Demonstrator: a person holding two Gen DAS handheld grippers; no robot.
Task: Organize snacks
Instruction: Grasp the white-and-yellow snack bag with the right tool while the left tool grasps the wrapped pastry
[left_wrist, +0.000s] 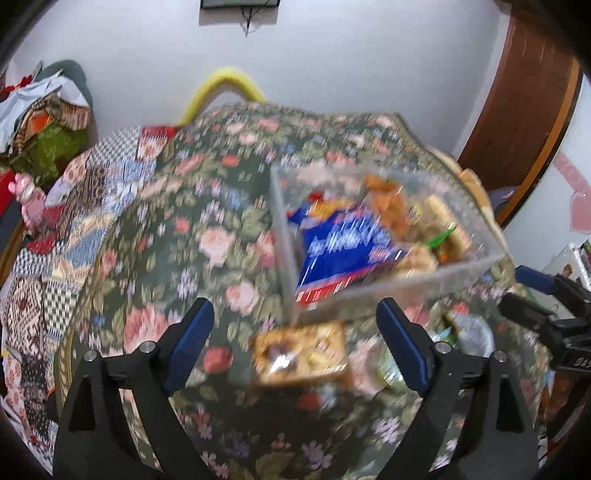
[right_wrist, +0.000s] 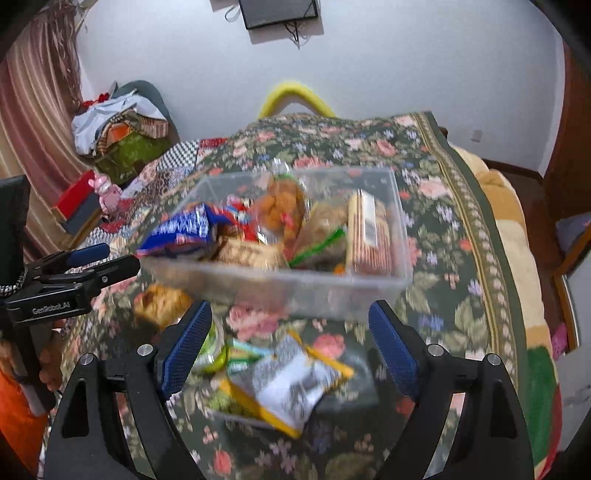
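A clear plastic box (right_wrist: 399, 236) stands on the floral cloth, holding several snack packs, among them a blue packet (right_wrist: 184, 229); it also shows in the left wrist view (left_wrist: 284, 236). My left gripper (left_wrist: 295, 347) is open above a brown-and-yellow snack pack (left_wrist: 301, 356) lying in front of the box. My right gripper (right_wrist: 290, 347) is open above a silver-and-yellow packet (right_wrist: 291, 384) and a green packet (right_wrist: 212, 354). The left gripper (right_wrist: 92, 258) shows at the right view's left edge. The right gripper (left_wrist: 535, 291) shows at the left view's right edge.
The floral cloth (right_wrist: 458, 221) covers a raised surface that drops off at the right. A yellow curved bar (right_wrist: 295, 92) stands behind it. A pile of clothes (right_wrist: 118, 125) lies at the back left. A patchwork cloth (left_wrist: 74, 206) lies at the left.
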